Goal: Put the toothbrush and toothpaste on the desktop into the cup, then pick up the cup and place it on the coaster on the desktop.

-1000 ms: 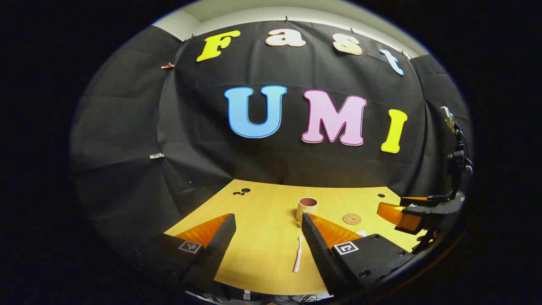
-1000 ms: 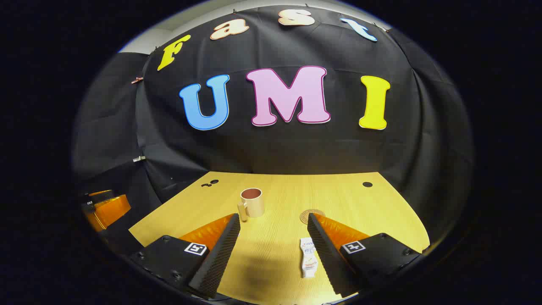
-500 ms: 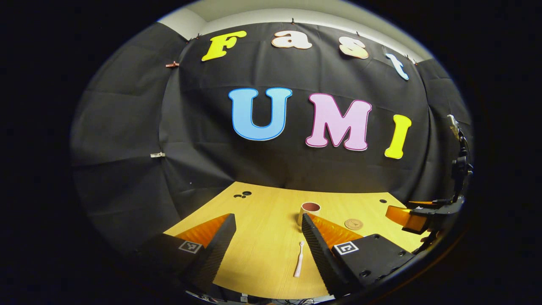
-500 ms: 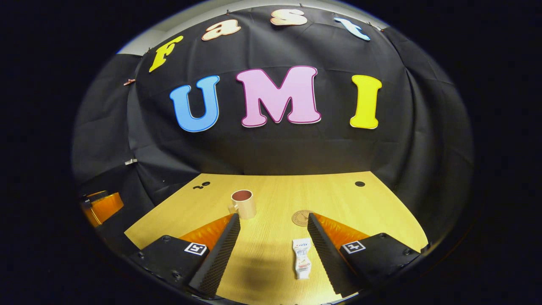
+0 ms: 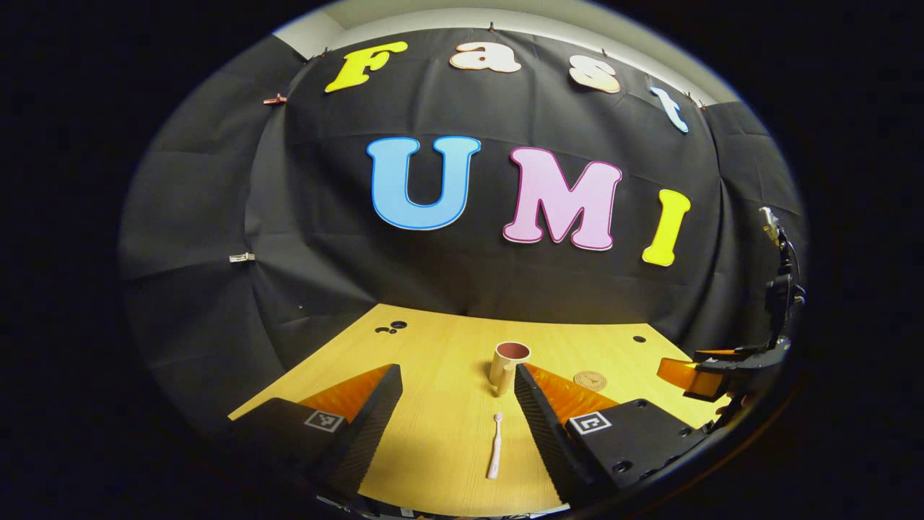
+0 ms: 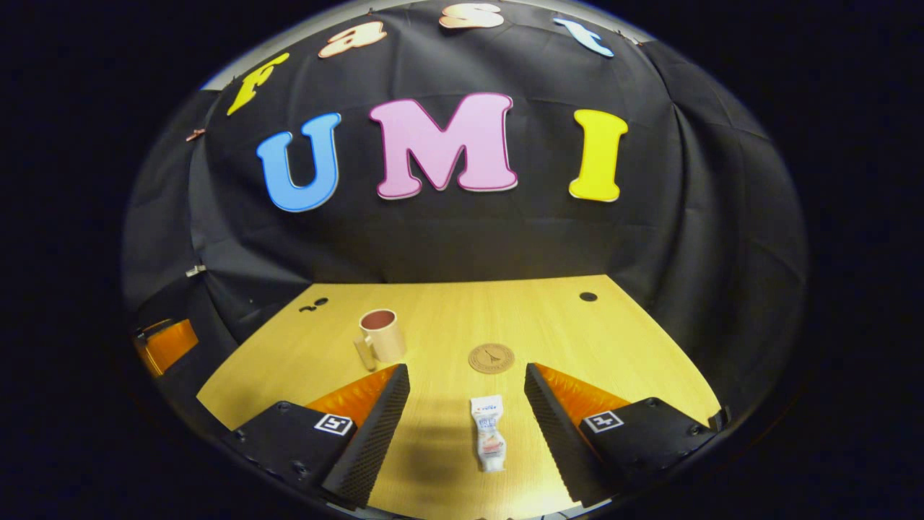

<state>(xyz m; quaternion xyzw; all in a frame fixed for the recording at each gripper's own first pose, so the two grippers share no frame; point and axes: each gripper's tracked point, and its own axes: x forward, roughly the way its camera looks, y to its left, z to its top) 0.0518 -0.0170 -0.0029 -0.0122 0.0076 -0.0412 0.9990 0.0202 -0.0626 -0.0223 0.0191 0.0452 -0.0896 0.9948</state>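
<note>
I see a pale wood-grain counter [image 6: 635, 347] with small dark holes near its far edge, backed by black cloth. My left gripper [image 5: 458, 404] hangs over it, jaws wide apart, the pink toothbrush [image 5: 495, 455] lying flat between them. The beige cup [image 5: 507, 365] stands upright at 12 o'clock from the brush, handle toward me. My right gripper [image 6: 467, 401] also has its jaws apart, the white toothpaste tube [image 6: 489, 442] flat between them. The round brown coaster [image 6: 491, 357] lies at 12 o'clock from the tube.
</note>
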